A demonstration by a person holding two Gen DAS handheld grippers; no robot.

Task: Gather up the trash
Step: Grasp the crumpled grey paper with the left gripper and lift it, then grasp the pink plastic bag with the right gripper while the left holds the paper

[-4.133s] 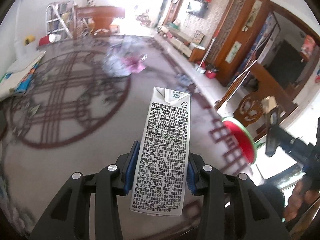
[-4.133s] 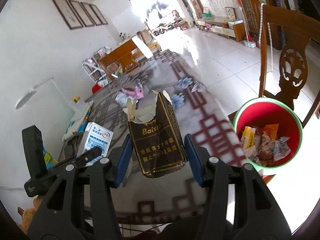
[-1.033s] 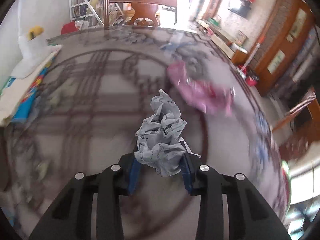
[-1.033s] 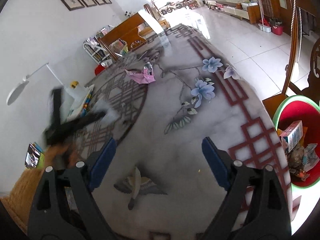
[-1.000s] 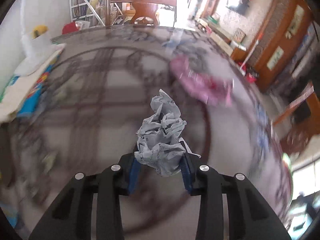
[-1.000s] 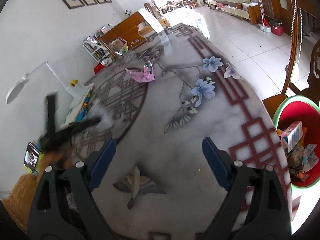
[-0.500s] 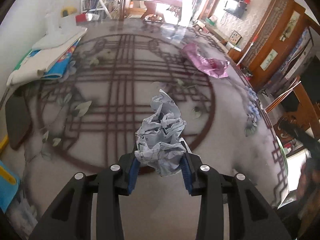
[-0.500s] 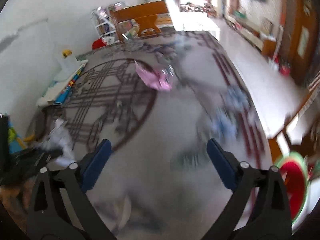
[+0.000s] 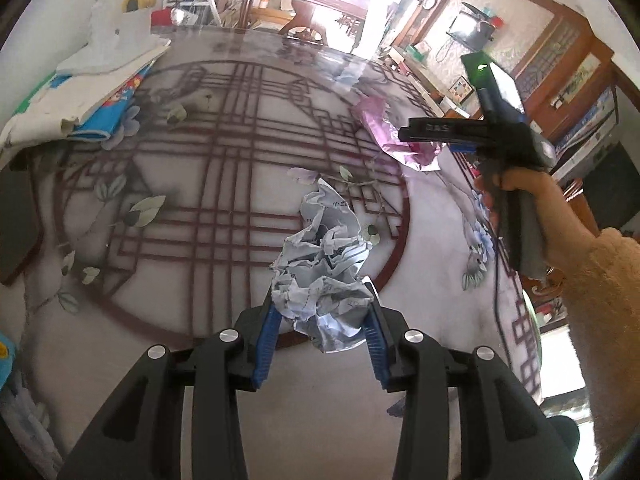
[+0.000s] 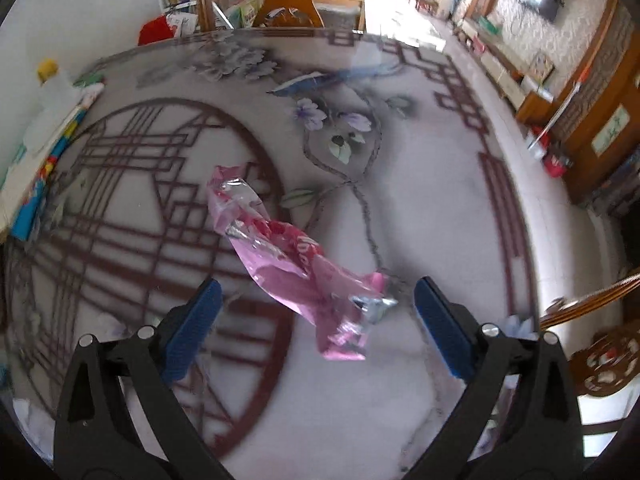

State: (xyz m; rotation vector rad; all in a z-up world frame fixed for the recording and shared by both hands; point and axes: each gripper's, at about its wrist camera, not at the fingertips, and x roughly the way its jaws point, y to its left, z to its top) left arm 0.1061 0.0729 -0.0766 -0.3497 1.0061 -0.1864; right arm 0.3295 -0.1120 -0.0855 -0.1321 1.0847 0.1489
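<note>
A: Left tongs [image 9: 322, 322] status?

B: Clamped on a crumpled paper ball [image 9: 322, 276]. Blue pads [image 9: 267, 334] press it from both sides. Jaws are easing apart right now, but the pads are on the paper and the ball is held clear above the surface [image 9: 200, 364].

A: Right tongs [image 10: 316, 330]?

B: Spread wide, nothing gripped. Jaws are starting to narrow. They hang over a pink foil wrapper [image 10: 288, 260]; the wrapper's near end sits between the two blue pads [image 10: 190, 330] in the wrist view, with a gap to each pad. Can't tell whether the tips touch the surface.

A: Wrapper location?

B: Lying flat on the surface, at the right edge of the big round lattice pattern, just beside the painted flower stem. Silver lining shows at both ends. From the left wrist view the same wrapper [image 9: 400, 144] is visible far right, partly behind the right tool's black body.

A: Person visible?

B: Right hand [image 9: 520, 204] on the tool's grip, fuzzy peach sleeve [image 9: 596, 320] behind it. A green light is lit on top of that tool.

A: Anything else on the surface?

B: Folded white cloth and a blue printed book [image 9: 108, 108] at the far left edge, well apart from both pieces of trash. Right view is somewhat motion-blurred, so fine detail there is unreliable.
</note>
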